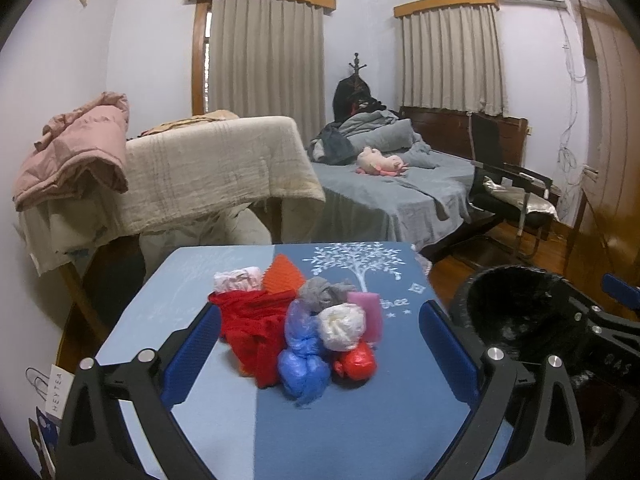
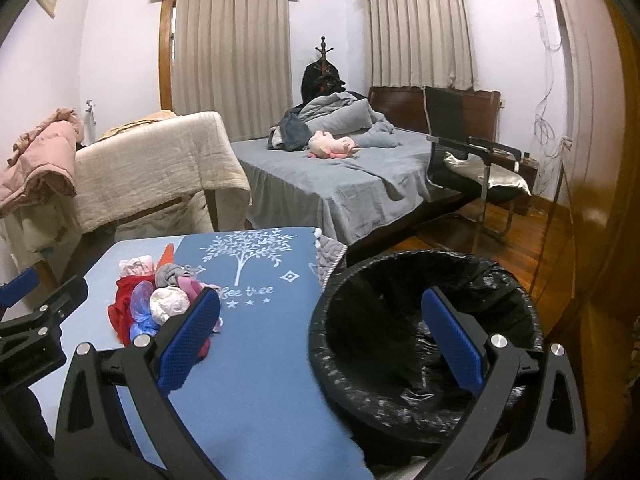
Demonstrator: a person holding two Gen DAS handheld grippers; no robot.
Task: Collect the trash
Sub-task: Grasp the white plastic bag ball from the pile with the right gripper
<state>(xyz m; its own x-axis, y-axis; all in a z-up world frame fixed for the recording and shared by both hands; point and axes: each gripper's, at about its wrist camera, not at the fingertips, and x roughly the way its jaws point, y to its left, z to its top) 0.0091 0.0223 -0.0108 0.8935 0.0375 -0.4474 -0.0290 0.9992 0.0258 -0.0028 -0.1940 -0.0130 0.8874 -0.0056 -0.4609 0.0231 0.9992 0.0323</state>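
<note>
Writing: tabletop (image 2: 256, 360) cloth reads "tree", paper bag (image 1: 56, 390) reads "HEYTEA" | Trash pile (image 1: 304, 320): bunched mid-tabletop | Left claw (image 1: 320, 344): spread wide, flanking pile, pinching nothing | Right claw (image 2: 320, 344): spread, empty | Right view only: black-lined bin (image 2: 424, 344) interior, right of tabletop | Left view only: paper bag, near left.

Worktop (image 1: 360, 420): covered in matt blue woven cloth with a white printed tree. Trash pile (image 1: 304, 328): crinkled thin plastic bags in blue, white and red, slightly glossy; red cloth (image 1: 248, 328), soft and matt. Bin liner (image 2: 400, 320): black plastic film, wrinkled, shiny in patches. Left claw (image 1: 320, 354) and right claw (image 2: 320, 338): matt black plastic frames, blue textured pads, bright metal screws. Floor (image 2: 520, 232): polished glossy wood.
</note>
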